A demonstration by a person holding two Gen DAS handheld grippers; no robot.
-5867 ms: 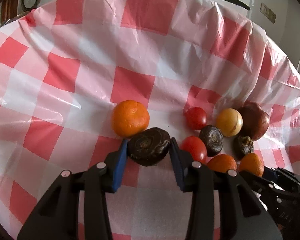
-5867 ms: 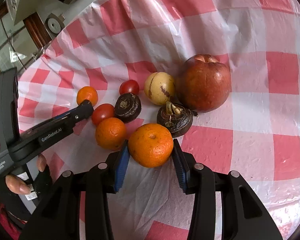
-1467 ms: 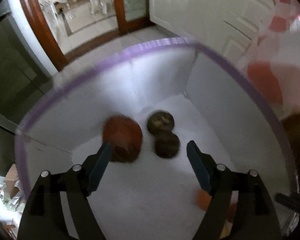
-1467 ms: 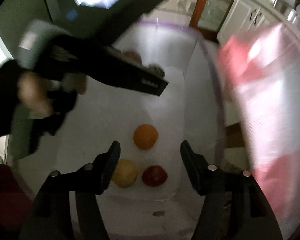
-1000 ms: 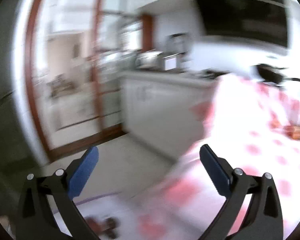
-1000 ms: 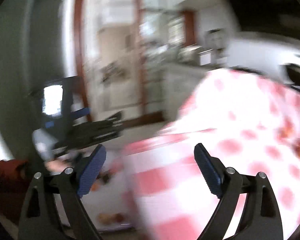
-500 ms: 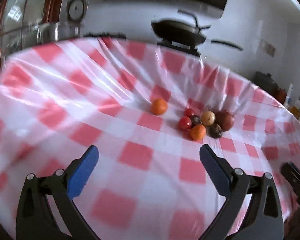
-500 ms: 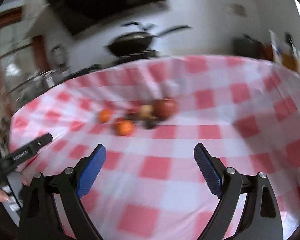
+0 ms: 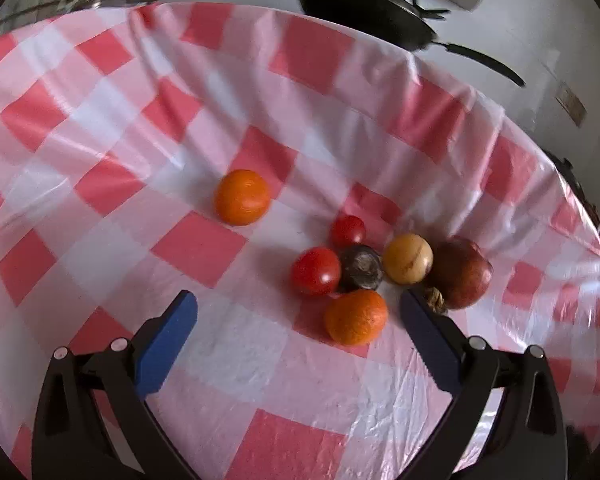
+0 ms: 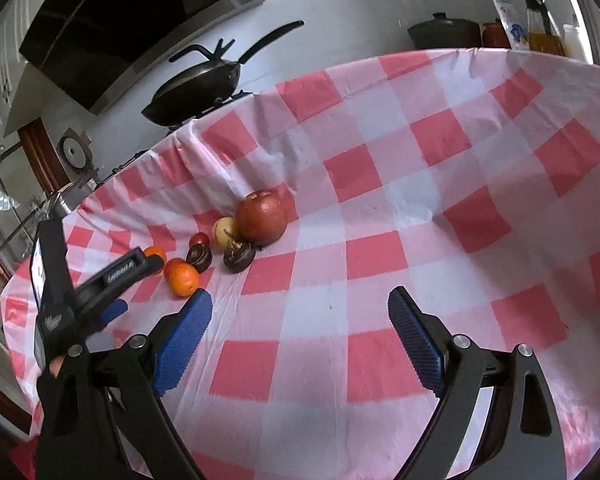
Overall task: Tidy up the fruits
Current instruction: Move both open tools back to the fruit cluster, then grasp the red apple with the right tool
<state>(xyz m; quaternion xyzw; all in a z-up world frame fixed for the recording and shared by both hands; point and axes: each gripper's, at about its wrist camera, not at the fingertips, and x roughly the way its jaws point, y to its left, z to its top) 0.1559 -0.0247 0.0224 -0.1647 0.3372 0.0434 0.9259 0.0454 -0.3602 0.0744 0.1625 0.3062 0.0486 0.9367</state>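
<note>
Left wrist view: left gripper point(image 9: 298, 312) spread wide, empty; near orange point(image 9: 355, 317) between its tips, lone orange point(image 9: 242, 197) ahead-left. Right wrist view adds: right gripper point(image 10: 300, 312) also agape, fruit cluster point(image 10: 236, 242) well ahead-left, left gripper's outside point(image 10: 112, 278), pan point(image 10: 198, 86) beyond tablecloth point(image 10: 380, 208).

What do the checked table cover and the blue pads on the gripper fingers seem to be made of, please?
Checked table cover: probably thin plastic sheet, glossy; it shows bright glare streaks and fine crinkles.
Blue pads on the right gripper's fingers: likely rubber or soft plastic, matte, with a fine dotted grip texture.
</note>
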